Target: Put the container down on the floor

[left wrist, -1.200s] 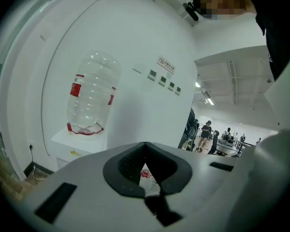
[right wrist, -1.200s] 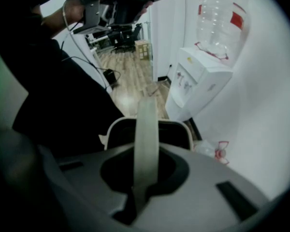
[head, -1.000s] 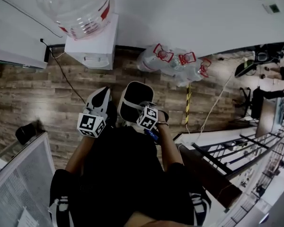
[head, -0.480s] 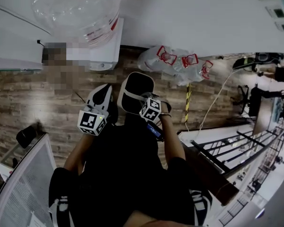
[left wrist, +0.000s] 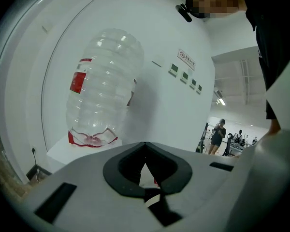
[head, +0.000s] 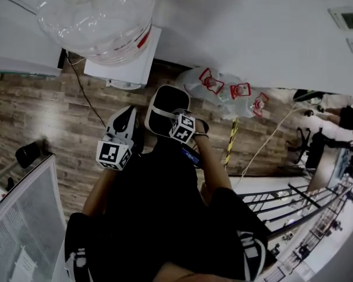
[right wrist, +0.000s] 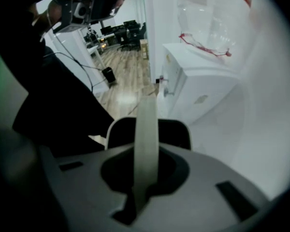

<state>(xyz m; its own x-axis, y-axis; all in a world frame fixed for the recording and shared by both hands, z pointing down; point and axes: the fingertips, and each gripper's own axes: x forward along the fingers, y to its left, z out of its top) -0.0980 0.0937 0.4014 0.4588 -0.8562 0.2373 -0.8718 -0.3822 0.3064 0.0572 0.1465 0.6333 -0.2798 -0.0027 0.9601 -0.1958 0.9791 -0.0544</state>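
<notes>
The container (head: 166, 106) is a dark bin with a white rim and a thin white handle, hanging in front of the person above the wooden floor (head: 47, 116). My right gripper (head: 175, 118) is shut on that handle. In the right gripper view the white handle band (right wrist: 147, 129) runs straight between the shut jaws of the right gripper (right wrist: 145, 170), with the bin's rim (right wrist: 117, 125) just beyond. My left gripper (head: 127, 117) hangs beside the container on its left. In the left gripper view the left gripper (left wrist: 145, 164) is shut, with nothing in it.
A white water dispenser (head: 129, 63) carrying a big clear upturned bottle (head: 100, 13) stands against the wall straight ahead. Several empty bottles (head: 223, 90) lie on the floor to the right, near a cable and a yellow-black strip (head: 230, 137). A partition (head: 23, 216) is at lower left.
The head view has drifted, so the dispenser and bottles sit a little differently in it. Both grippers and the hanging container keep nearly the same pose.
</notes>
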